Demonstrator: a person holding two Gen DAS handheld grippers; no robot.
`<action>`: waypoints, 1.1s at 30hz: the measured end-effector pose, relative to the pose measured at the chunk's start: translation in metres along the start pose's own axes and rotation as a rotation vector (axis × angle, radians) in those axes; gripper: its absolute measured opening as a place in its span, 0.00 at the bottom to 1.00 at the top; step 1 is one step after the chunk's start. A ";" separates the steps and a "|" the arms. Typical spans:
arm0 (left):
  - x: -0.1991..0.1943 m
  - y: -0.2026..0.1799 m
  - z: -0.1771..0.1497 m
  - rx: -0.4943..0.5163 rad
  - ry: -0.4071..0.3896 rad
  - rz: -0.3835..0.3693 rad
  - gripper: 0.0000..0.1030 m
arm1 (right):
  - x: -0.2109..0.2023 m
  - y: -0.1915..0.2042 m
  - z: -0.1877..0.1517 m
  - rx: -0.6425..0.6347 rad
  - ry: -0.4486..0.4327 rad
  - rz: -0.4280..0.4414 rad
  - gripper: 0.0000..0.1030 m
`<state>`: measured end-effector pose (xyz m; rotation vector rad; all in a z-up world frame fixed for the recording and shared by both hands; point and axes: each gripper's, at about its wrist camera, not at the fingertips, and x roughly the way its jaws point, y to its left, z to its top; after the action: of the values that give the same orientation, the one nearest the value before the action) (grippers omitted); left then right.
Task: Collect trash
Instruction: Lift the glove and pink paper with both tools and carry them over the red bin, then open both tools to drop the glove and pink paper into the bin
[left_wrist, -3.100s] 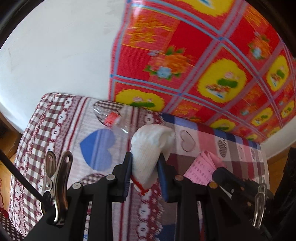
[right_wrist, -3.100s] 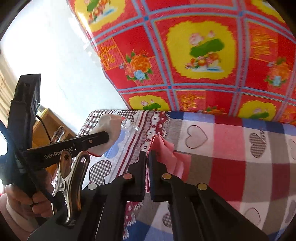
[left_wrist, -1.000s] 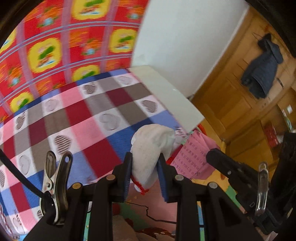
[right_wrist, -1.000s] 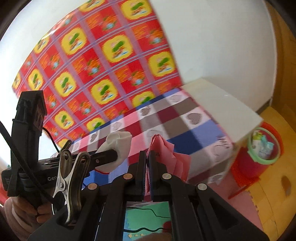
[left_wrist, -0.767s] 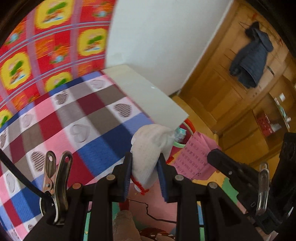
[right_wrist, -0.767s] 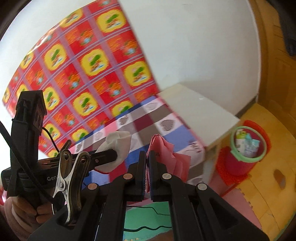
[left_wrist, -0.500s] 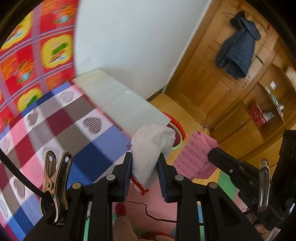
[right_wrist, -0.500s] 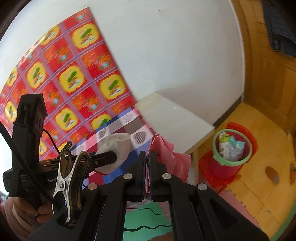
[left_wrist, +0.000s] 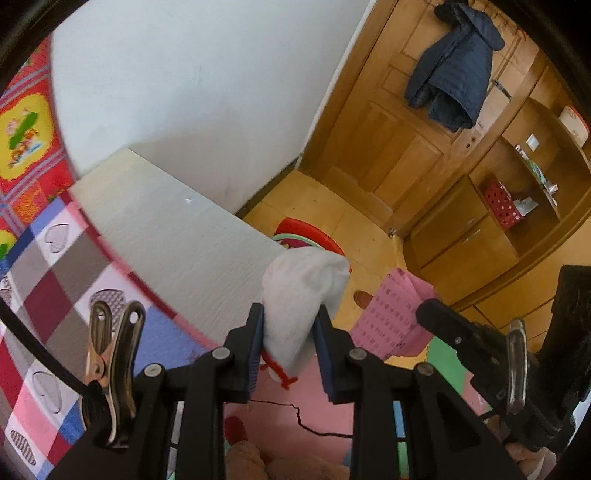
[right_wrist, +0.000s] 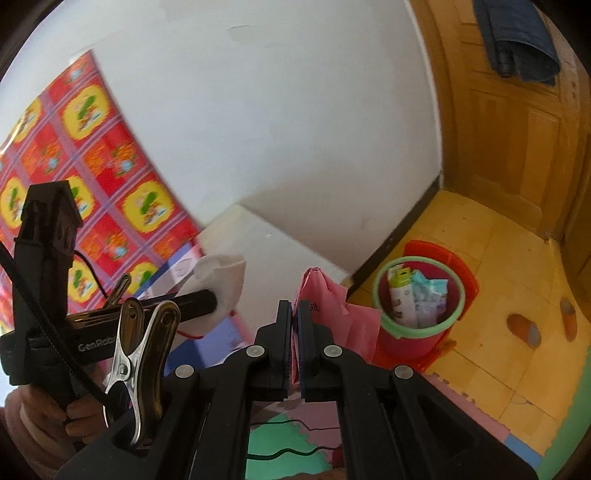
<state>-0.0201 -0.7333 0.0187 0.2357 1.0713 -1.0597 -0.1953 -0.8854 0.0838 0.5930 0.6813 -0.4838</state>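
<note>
My left gripper (left_wrist: 289, 314) is shut on a crumpled white tissue wad (left_wrist: 301, 295) with a red string hanging from it; the wad also shows in the right wrist view (right_wrist: 221, 282). My right gripper (right_wrist: 294, 310) is shut on a folded pink paper (right_wrist: 332, 310), which also shows in the left wrist view (left_wrist: 391, 317). A red trash bucket with a green rim (right_wrist: 417, 299), holding several wrappers, stands on the floor ahead and to the right of the right gripper. In the left wrist view its rim (left_wrist: 314, 236) peeks out behind the tissue.
A white table end (left_wrist: 177, 236) with a checked heart-print cloth (left_wrist: 55, 280) lies to the left. A wooden door (left_wrist: 391, 140) with a dark jacket (left_wrist: 454, 62) and a wooden cabinet (left_wrist: 491, 229) stand beyond. Foam floor mats (right_wrist: 480, 402) and slippers (right_wrist: 524, 328) lie on the floor.
Both grippers have swung right, away from the table, still holding the tissue and pink paper. The bucket, door and floor have come into view and the bucket looks nearer.
</note>
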 end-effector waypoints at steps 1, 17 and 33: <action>0.005 -0.004 0.003 0.003 0.005 -0.007 0.26 | 0.002 -0.005 0.002 0.008 0.002 -0.005 0.04; 0.108 -0.085 0.051 -0.031 0.029 -0.019 0.26 | 0.054 -0.129 0.052 -0.012 0.081 -0.040 0.04; 0.260 -0.123 0.068 -0.145 0.085 0.026 0.27 | 0.147 -0.246 0.069 -0.028 0.213 0.025 0.04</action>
<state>-0.0600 -0.9924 -0.1172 0.1792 1.2128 -0.9507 -0.2103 -1.1426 -0.0600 0.6316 0.8800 -0.3900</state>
